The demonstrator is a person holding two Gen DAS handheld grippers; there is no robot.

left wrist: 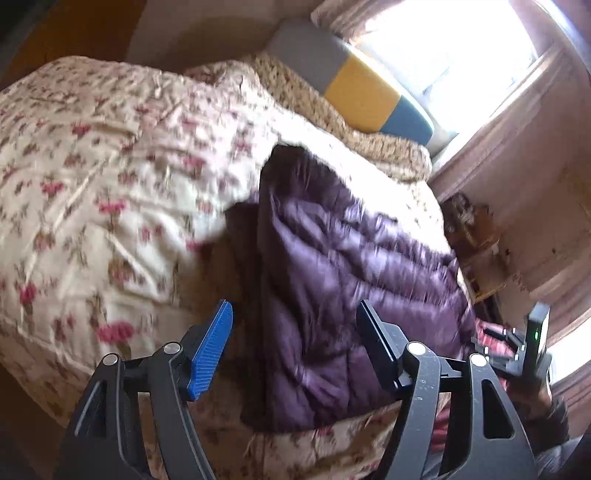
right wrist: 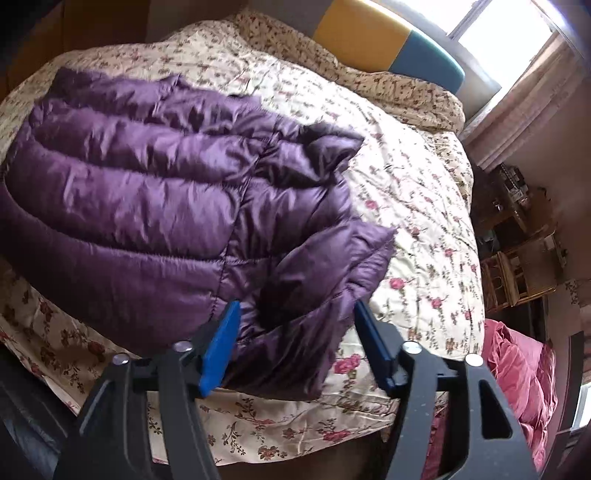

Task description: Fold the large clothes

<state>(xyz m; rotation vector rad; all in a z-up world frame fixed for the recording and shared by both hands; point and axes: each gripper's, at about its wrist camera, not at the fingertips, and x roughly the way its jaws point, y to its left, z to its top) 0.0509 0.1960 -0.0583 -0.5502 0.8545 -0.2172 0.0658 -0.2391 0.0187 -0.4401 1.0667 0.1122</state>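
Note:
A purple quilted puffer jacket [right wrist: 147, 184] lies folded in a thick bundle on a floral bedspread [right wrist: 406, 184]. My right gripper [right wrist: 297, 306] hangs open just above the bundle's near right corner; that corner shows between the blue pads, which stand clear of it. In the left wrist view the same jacket [left wrist: 332, 258] lies blurred at centre on the bedspread [left wrist: 92, 166]. My left gripper [left wrist: 294, 306] is open over its near edge, holding nothing. A dark device with a green light [left wrist: 535, 332], held by a hand, shows at the right edge.
A grey, yellow and blue headboard [right wrist: 369, 33] and a brown-flowered pillow [right wrist: 406, 88] stand at the far end, under a bright window [left wrist: 461, 55]. Wicker shelves [right wrist: 517, 269] stand right of the bed. A pink-red cloth [right wrist: 517, 369] lies by the bed's near right corner.

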